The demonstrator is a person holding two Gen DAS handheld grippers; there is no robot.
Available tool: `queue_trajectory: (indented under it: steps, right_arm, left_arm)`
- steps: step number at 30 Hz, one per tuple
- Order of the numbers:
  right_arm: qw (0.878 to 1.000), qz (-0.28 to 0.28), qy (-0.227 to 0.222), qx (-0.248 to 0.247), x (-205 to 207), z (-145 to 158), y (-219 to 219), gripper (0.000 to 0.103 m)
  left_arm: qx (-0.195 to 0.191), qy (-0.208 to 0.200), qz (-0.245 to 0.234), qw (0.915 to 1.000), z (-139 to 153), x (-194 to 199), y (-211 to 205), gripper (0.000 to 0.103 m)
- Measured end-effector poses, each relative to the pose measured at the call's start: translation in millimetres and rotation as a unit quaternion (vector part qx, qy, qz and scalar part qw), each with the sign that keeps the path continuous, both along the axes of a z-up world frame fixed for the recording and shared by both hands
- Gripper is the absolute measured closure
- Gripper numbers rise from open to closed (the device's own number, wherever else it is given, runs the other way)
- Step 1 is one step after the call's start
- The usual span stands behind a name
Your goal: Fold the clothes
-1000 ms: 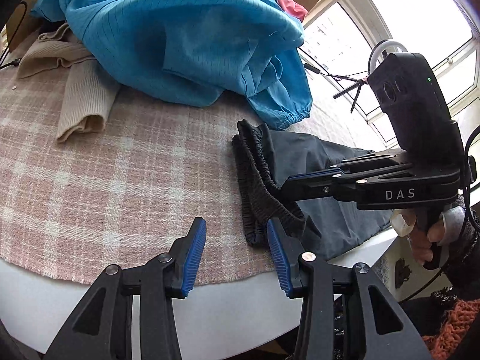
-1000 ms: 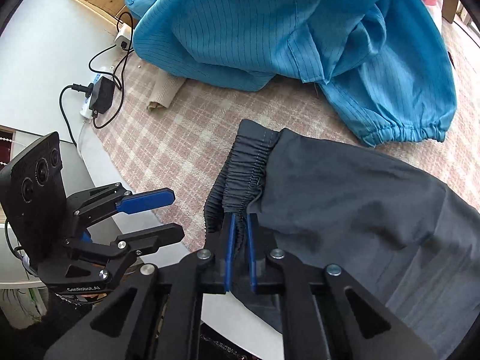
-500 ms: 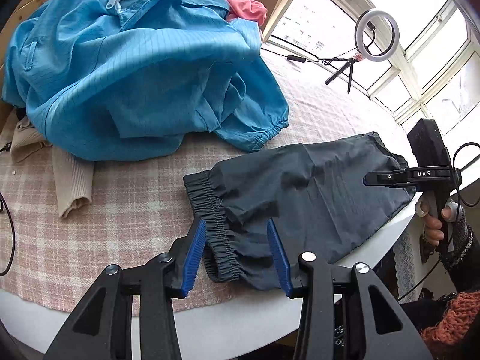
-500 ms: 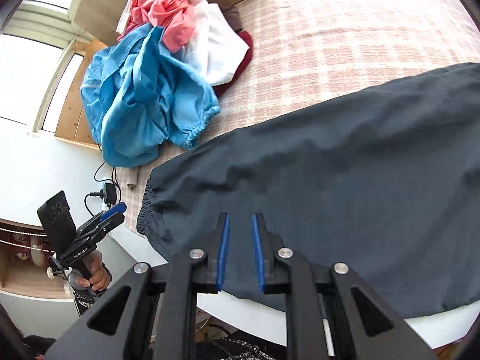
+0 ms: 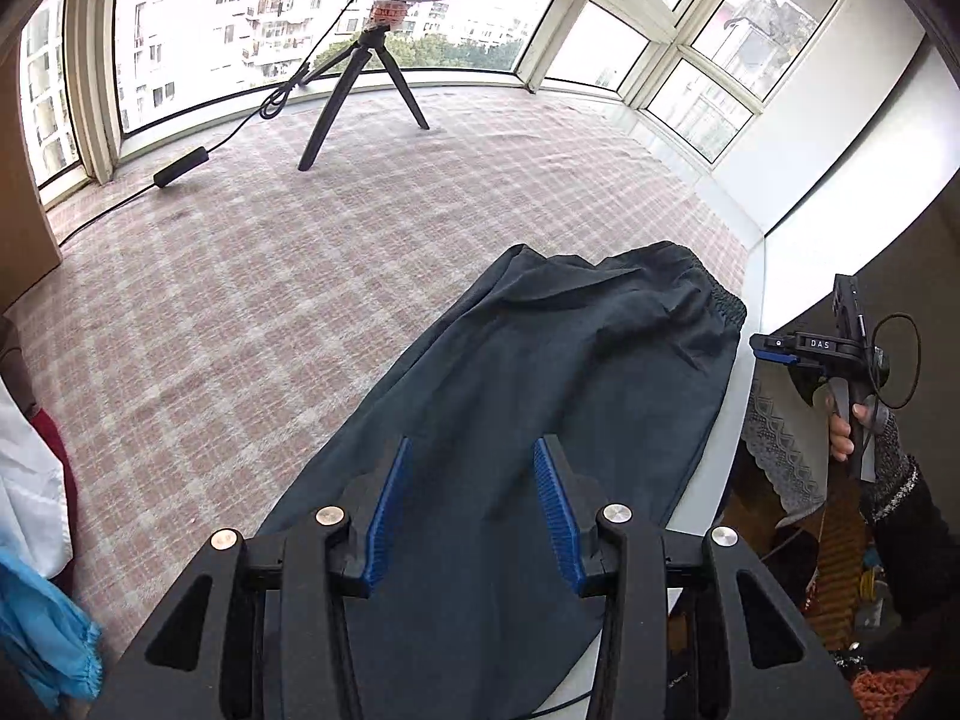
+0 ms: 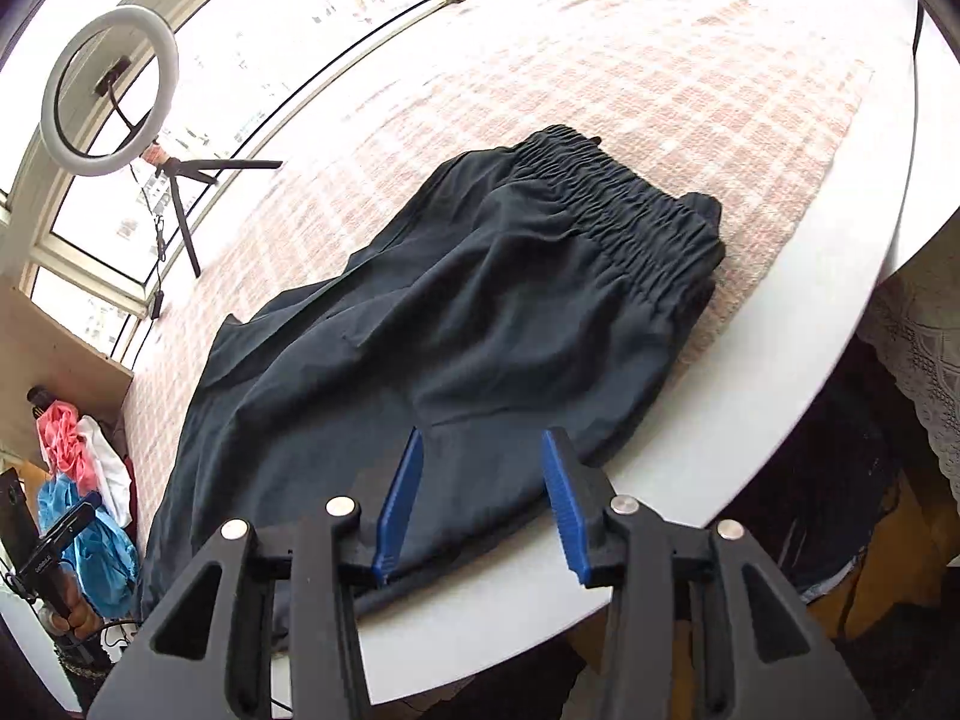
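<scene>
Dark grey trousers (image 5: 540, 372) lie spread flat along the near side of the plaid tablecloth (image 5: 240, 300). Their elastic waistband (image 6: 630, 204) sits at the end nearer my right gripper. My left gripper (image 5: 474, 450) hovers open over the middle of the trousers, with nothing between its blue pads. My right gripper (image 6: 483, 438) is open too, over the trousers' (image 6: 450, 312) near hem at the table's edge. From the left wrist view, the right gripper (image 5: 774, 351) is held in a hand just off the table. The left gripper (image 6: 66, 528) shows small at the far end.
A ring light on a tripod (image 5: 372, 48) stands at the back by the windows, its cable (image 5: 180, 159) trailing over the cloth. A pile of blue, white and pink clothes (image 6: 90, 480) lies at the far left end. The white table rim (image 6: 840, 240) curves on the right.
The trousers went from bunched to stretched flat. My right gripper, shut on the waistband before, has let go and opened. My left gripper swung away from the clothes pile toward the window.
</scene>
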State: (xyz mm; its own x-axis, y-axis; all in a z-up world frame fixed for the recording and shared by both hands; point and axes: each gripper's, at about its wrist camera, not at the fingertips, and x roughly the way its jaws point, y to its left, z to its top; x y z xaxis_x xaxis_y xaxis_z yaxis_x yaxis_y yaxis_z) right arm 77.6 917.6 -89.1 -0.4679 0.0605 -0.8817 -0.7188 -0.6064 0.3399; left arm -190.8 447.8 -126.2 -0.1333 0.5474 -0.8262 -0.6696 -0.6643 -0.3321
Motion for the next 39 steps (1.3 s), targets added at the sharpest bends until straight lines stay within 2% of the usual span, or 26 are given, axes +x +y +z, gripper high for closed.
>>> queue_trajectory:
  steps: [2, 5, 6, 10, 14, 16, 19, 20, 22, 25, 27, 30, 32, 34, 36, 38, 39]
  right_arm:
    - [1.000, -0.014, 0.001, -0.006, 12, -11, 41, 0.062]
    - [1.000, -0.014, 0.006, -0.026, 17, -27, 75, 0.062]
    - [0.999, -0.010, 0.007, -0.030, 18, -31, 79, 0.062]
    - [0.999, 0.000, 0.023, -0.040, 14, -41, 91, 0.061]
    - [0.998, 0.010, 0.040, -0.045, 8, -48, 101, 0.061]
    - [0.998, 0.020, 0.047, -0.032, 4, -46, 99, 0.062]
    - [0.998, 0.035, 0.043, -0.002, -1, -38, 96, 0.076]
    - [0.998, 0.038, 0.040, 0.007, -2, -36, 96, 0.078]
    - [0.997, 0.051, 0.052, 0.024, -5, -27, 96, 0.088]
    - [0.995, 0.066, 0.048, 0.062, -13, -9, 108, 0.089]
    - [0.995, 0.067, 0.023, 0.077, -17, -11, 122, 0.089]
    - [0.997, 0.064, -0.007, 0.032, -19, -37, 138, 0.089]
    - [0.998, 0.062, -0.020, 0.019, -18, -41, 139, 0.082]
    - [0.997, 0.056, -0.026, 0.043, -15, -25, 134, 0.075]
    - [0.995, 0.048, -0.028, 0.080, -12, -3, 129, 0.073]
    - [0.992, 0.061, -0.006, 0.113, -17, 22, 120, 0.069]
    - [0.990, 0.085, 0.008, 0.115, -28, 29, 116, 0.069]
  left_arm:
    - [-0.009, -0.006, -0.019, 0.9998, -8, -14, 55, 0.062]
    - [-0.031, -0.023, -0.019, 0.9991, -29, -36, 109, 0.062]
    - [-0.033, -0.034, -0.020, 0.9987, -36, -42, 123, 0.063]
    - [-0.075, -0.031, -0.018, 0.9965, -59, -55, 156, 0.062]
    - [-0.097, -0.043, -0.005, 0.9943, -77, -67, 166, 0.063]
    - [-0.106, -0.043, -0.002, 0.9934, -81, -71, 168, 0.063]
    - [-0.110, -0.048, 0.002, 0.9927, -85, -75, 169, 0.063]
    - [-0.110, -0.051, 0.004, 0.9926, -86, -76, 169, 0.063]
    - [-0.109, -0.053, 0.009, 0.9926, -86, -77, 168, 0.063]
    - [-0.096, -0.057, 0.016, 0.9936, -82, -74, 166, 0.064]
    - [-0.088, -0.048, 0.011, 0.9949, -75, -68, 165, 0.064]
    - [-0.088, -0.030, 0.005, 0.9957, -65, -56, 165, 0.064]
    - [-0.083, -0.024, 0.005, 0.9962, -55, -50, 161, 0.064]
    - [-0.073, -0.016, -0.003, 0.9972, -41, -39, 157, 0.064]
    - [-0.059, -0.018, -0.019, 0.9979, -31, -22, 151, 0.062]
    - [-0.060, -0.037, -0.038, 0.9968, -35, -2, 145, 0.062]
    - [-0.067, -0.041, -0.046, 0.9958, -41, 9, 142, 0.062]
